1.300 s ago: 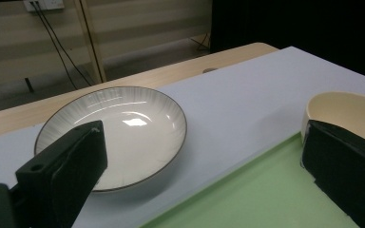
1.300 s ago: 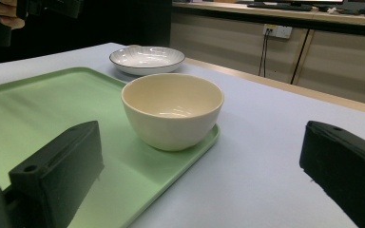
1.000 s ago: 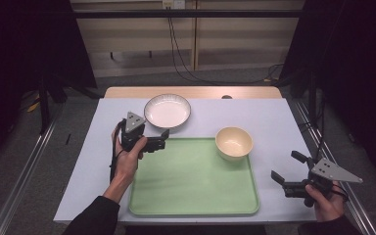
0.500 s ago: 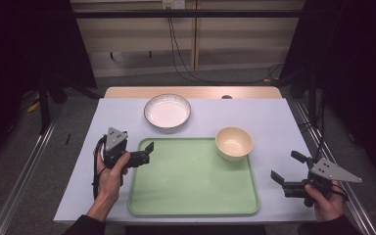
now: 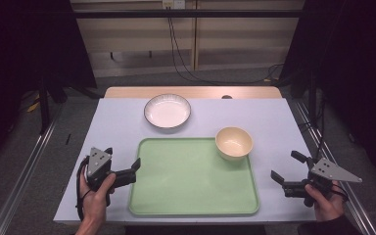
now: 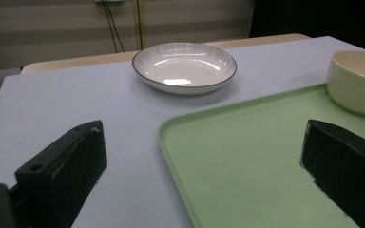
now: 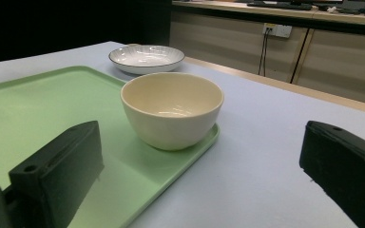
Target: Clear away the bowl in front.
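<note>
Bowl [image 5: 233, 142] set on tray [image 5: 186, 181] corner, plate [image 5: 167, 110] beyond tray awaiting loading; both grippers' jaws wide, empty.

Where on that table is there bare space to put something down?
Most of the flat green plastic tray is bare; only its far right corner holds the round cream bowl. The lavender tabletop right of the white ribbed plate is free too.
</note>
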Tool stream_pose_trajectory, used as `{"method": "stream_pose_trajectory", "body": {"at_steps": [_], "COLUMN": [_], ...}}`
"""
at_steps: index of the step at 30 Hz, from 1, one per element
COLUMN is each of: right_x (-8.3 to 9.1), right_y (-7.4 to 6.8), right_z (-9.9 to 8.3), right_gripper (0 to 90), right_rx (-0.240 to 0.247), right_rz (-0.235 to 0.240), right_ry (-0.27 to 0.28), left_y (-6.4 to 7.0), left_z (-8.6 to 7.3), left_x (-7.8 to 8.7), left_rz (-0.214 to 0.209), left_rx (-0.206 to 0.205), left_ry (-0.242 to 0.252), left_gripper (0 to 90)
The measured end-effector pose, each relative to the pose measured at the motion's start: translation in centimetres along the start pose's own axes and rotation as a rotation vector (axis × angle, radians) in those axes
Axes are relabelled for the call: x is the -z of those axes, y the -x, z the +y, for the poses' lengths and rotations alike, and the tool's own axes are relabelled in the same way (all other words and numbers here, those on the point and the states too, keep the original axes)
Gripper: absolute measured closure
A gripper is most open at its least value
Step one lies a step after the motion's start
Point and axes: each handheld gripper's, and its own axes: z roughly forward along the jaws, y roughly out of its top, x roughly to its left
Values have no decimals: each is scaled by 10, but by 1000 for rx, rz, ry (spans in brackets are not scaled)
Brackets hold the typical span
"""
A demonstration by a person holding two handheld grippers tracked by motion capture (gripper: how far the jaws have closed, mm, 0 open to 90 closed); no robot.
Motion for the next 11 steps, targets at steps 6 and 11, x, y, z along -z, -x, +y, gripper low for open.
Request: {"method": "stream_pose_trajectory", "body": {"at_steps": [6,11], "right_x": [0,0], "right_y": [0,2], "right_z": [0,0], "right_gripper": [3,3], "right_rx": [3,-1], "right_rz": [0,7], "right_ry": [5,-2], "left_y": [-10,-21], "left_z": [-15,-17], "left_x": [18,25], "left_rz": [30,58], "left_rx": [3,51], "left_ry": [-2,10], "left_gripper": [16,18]}}
